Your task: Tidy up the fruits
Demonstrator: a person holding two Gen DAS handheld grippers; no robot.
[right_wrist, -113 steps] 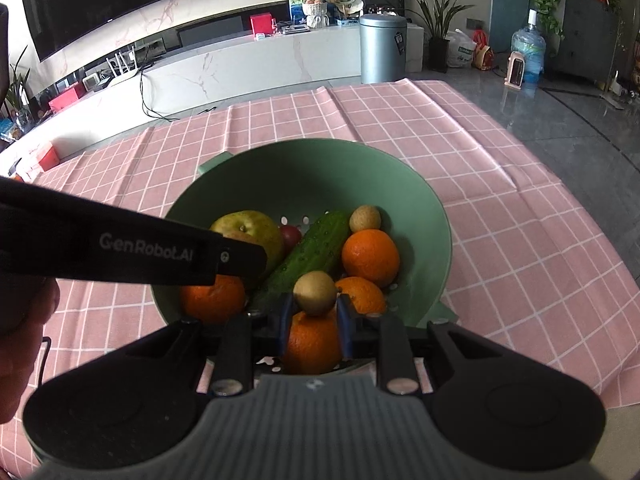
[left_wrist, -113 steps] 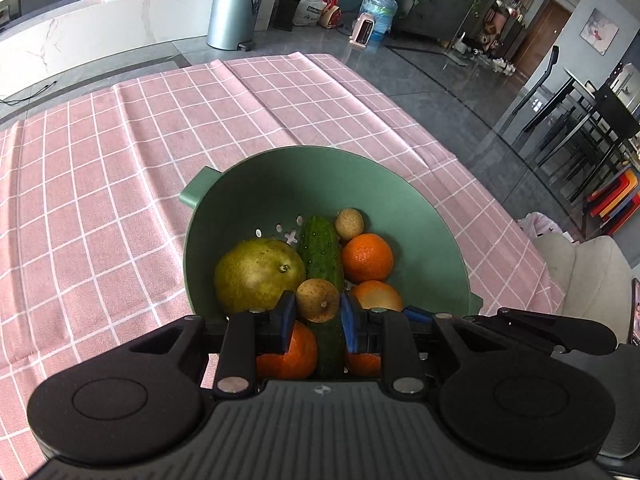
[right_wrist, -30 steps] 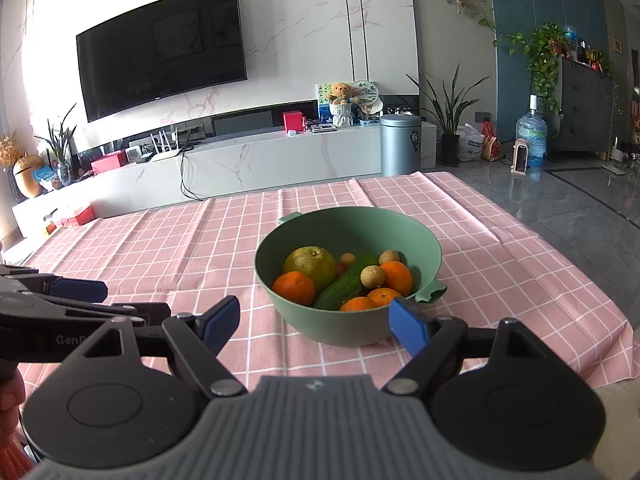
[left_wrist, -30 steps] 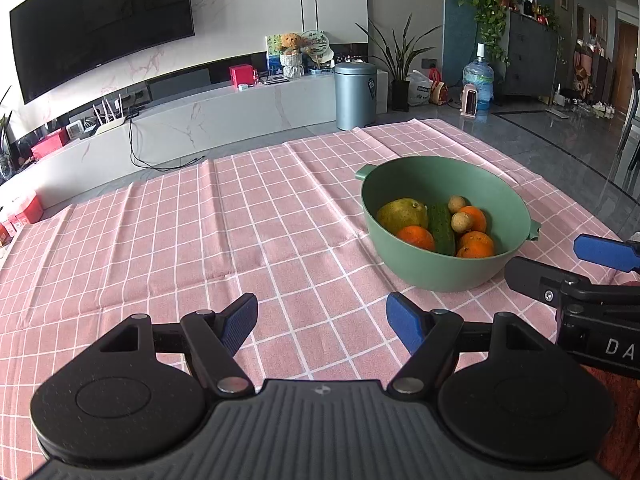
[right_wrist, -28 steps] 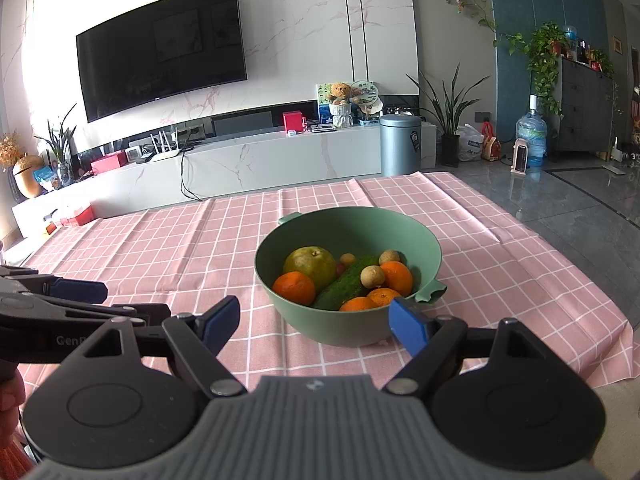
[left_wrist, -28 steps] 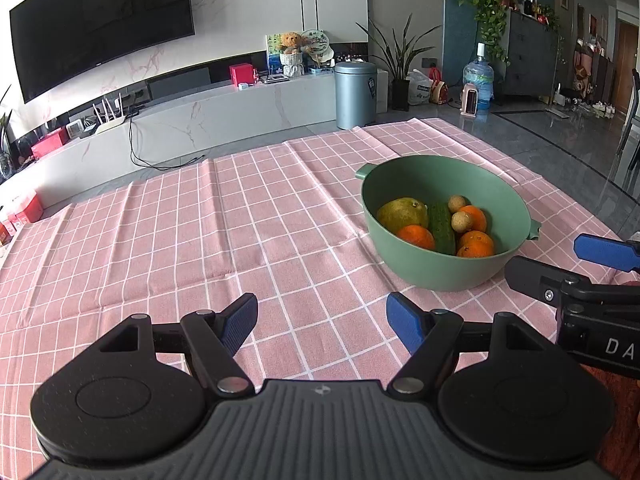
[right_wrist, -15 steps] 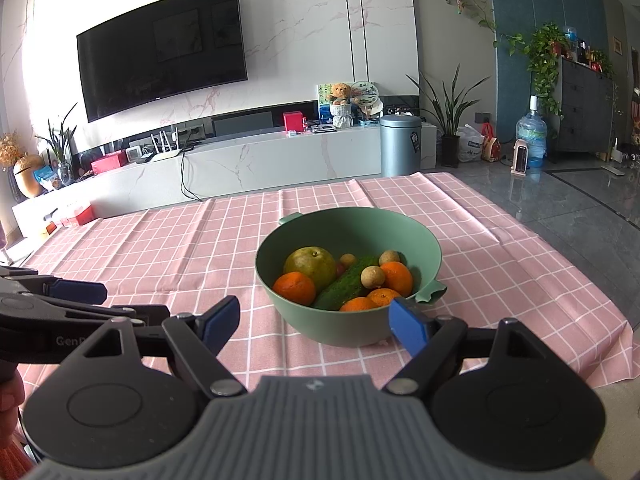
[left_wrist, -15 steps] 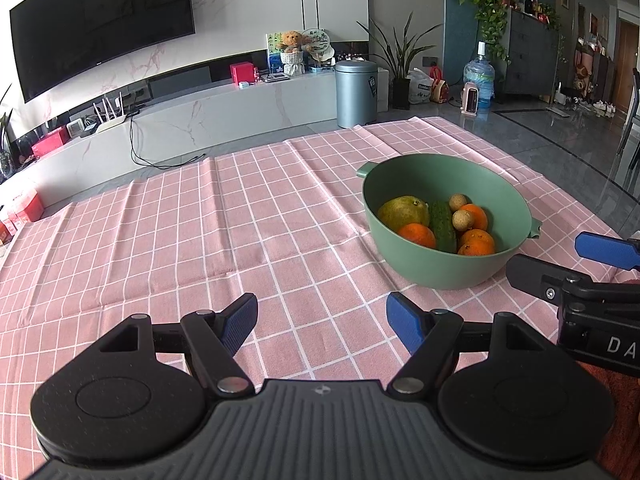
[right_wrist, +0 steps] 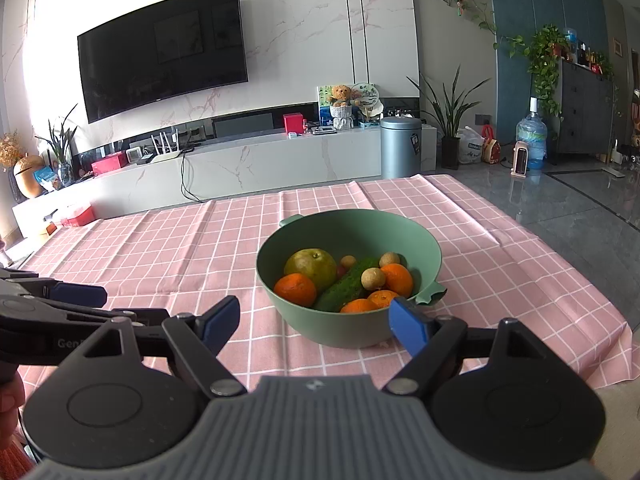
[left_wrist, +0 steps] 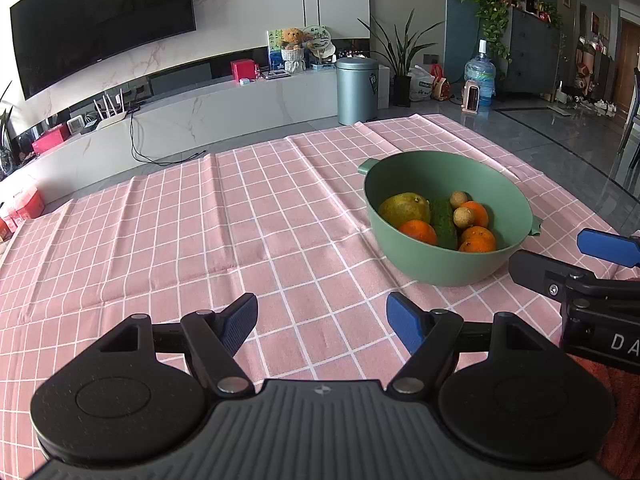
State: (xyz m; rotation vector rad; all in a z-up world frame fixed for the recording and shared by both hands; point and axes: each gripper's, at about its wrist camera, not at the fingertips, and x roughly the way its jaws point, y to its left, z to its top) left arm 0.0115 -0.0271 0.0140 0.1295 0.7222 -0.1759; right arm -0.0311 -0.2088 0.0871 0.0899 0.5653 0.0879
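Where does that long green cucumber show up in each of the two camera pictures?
Left wrist view: cucumber at right of centre, inside the green bowl, between the pear and the oranges.
Right wrist view: cucumber near the middle, lying diagonally in the bowl.
Shared landmark: the grey bin behind the table.

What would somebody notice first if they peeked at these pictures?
Probably the green bowl on the pink checked tablecloth, full of bright oranges, a green cucumber, one big yellow-green fruit and small tan round fruits. Closer in, the left gripper and the right gripper hang above the cloth, jaws wide open and empty. Behind the table, a big dark TV fills the marble wall.
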